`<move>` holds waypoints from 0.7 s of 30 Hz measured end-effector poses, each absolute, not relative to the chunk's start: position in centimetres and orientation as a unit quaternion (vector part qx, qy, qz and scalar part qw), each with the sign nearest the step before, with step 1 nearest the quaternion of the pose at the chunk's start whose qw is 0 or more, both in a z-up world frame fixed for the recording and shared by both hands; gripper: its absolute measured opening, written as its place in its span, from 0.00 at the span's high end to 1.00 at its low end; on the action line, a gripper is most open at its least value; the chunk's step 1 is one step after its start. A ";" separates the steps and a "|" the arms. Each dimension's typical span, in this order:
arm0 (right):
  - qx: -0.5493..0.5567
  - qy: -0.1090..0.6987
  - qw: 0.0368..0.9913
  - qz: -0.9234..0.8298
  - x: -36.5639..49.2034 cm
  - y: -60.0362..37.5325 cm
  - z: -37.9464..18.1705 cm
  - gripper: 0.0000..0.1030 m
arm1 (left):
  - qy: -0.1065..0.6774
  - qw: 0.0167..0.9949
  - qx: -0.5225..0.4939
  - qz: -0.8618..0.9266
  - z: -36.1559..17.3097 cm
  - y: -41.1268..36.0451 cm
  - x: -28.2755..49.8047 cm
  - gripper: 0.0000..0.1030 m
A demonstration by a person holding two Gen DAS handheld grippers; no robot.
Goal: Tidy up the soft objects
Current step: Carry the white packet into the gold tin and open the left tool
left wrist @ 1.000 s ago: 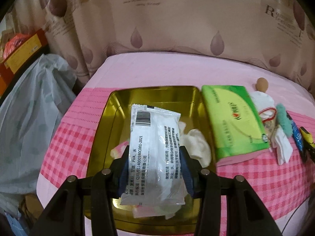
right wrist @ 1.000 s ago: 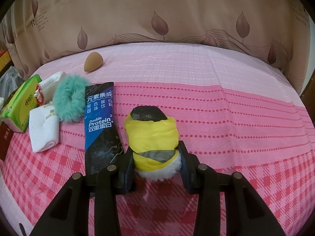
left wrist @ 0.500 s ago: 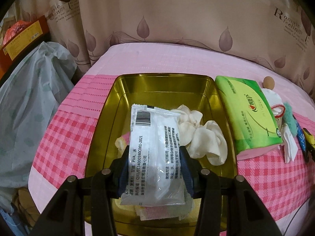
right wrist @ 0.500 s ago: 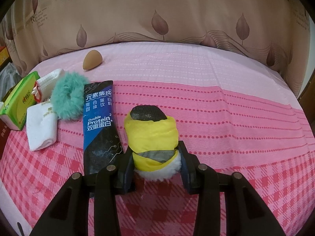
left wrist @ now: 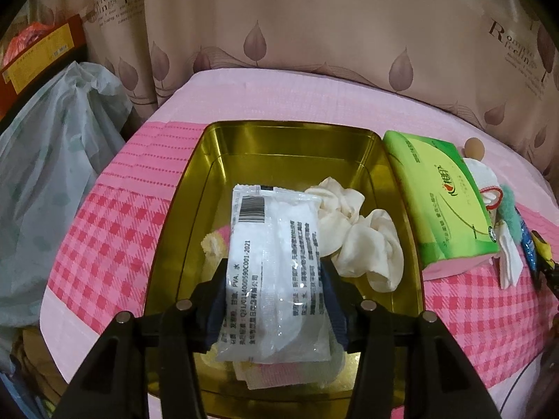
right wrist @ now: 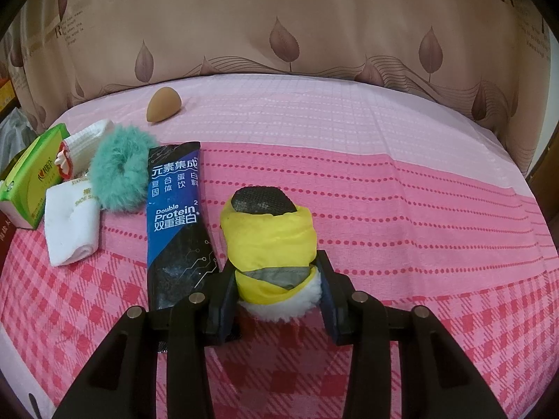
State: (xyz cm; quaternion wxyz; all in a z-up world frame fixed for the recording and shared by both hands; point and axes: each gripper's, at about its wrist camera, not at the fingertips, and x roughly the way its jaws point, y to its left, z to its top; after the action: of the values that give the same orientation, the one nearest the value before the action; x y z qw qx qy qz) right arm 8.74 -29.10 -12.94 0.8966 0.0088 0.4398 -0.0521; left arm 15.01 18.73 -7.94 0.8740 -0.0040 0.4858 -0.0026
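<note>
My left gripper (left wrist: 274,279) is shut on a clear white sachet (left wrist: 276,265) with a barcode, held over the gold metal tray (left wrist: 290,139). A crumpled cream cloth (left wrist: 363,234) and a pink-and-cream item (left wrist: 213,244) lie in the tray. My right gripper (right wrist: 277,289) is shut on a small yellow padded bootie (right wrist: 269,241) with a black sole and white fleece cuff, resting on the pink cloth.
A green tissue pack (left wrist: 440,202) lies right of the tray. On the table: a blue protein sachet (right wrist: 174,216), a teal scrunchie (right wrist: 120,171), a white folded cloth (right wrist: 71,230), a brown sponge (right wrist: 162,104). A grey plastic bag (left wrist: 49,181) hangs left. Curtain behind.
The left gripper has pulled back and up with the sachet, so more of the tray and the cream cloth show. The right gripper and bootie have barely moved.
</note>
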 end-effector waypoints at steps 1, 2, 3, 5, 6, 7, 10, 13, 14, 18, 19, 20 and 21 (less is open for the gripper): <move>0.008 0.440 0.896 -0.052 8.8 -29.1 -12.9 0.64 | 0.486 0.874 -0.006 -0.004 -7.9 18.8 15.0 0.49; 0.007 0.440 0.896 -0.053 8.8 -29.1 -12.9 0.64 | 0.484 0.875 -0.008 -0.004 -7.8 18.9 14.9 0.49; 0.006 0.440 0.896 -0.053 8.8 -29.1 -12.9 0.64 | 0.481 0.877 -0.010 -0.006 -7.6 18.9 14.8 0.48; 0.006 0.440 0.896 -0.053 8.8 -29.1 -13.0 0.64 | 0.475 0.880 -0.012 -0.010 -7.2 18.9 14.6 0.47; 0.006 0.440 0.896 -0.053 8.8 -29.1 -13.0 0.64 | 0.471 0.882 -0.013 -0.011 -6.9 18.9 14.5 0.45; 0.006 0.440 0.896 -0.053 8.8 -29.1 -12.9 0.64 | 0.469 0.883 -0.013 -0.013 -6.8 18.9 14.3 0.44; 0.004 0.440 0.896 -0.054 8.8 -29.1 -13.0 0.64 | 0.458 0.889 -0.013 -0.017 -6.0 18.7 13.8 0.43; 0.000 0.440 0.896 -0.056 8.9 -28.9 -12.9 0.64 | 0.448 0.894 -0.012 -0.013 -5.3 18.7 13.2 0.43; -0.002 0.440 0.896 -0.057 8.9 -28.8 -12.9 0.64 | 0.445 0.896 -0.011 -0.011 -5.1 18.7 12.9 0.43; -0.004 0.439 0.896 -0.058 8.8 -28.8 -12.9 0.63 | 0.431 0.902 -0.006 -0.001 -4.4 18.8 11.8 0.43; -0.004 0.439 0.896 -0.058 8.8 -28.8 -12.9 0.64 | 0.430 0.903 -0.006 -0.001 -4.3 18.9 11.7 0.43; -0.004 0.439 0.896 -0.058 8.8 -28.8 -12.9 0.65 | 0.429 0.903 -0.005 0.000 -4.3 18.9 11.5 0.43; -0.004 0.439 0.897 -0.058 8.8 -28.8 -12.8 0.66 | 0.428 0.904 -0.006 0.001 -4.2 19.0 11.4 0.43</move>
State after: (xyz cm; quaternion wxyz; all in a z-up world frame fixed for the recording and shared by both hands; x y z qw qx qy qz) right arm 8.79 -28.83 -12.84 0.8967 -0.0035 0.4388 -0.0581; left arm 11.39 18.96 -4.19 0.9040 -0.0056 0.4276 0.0007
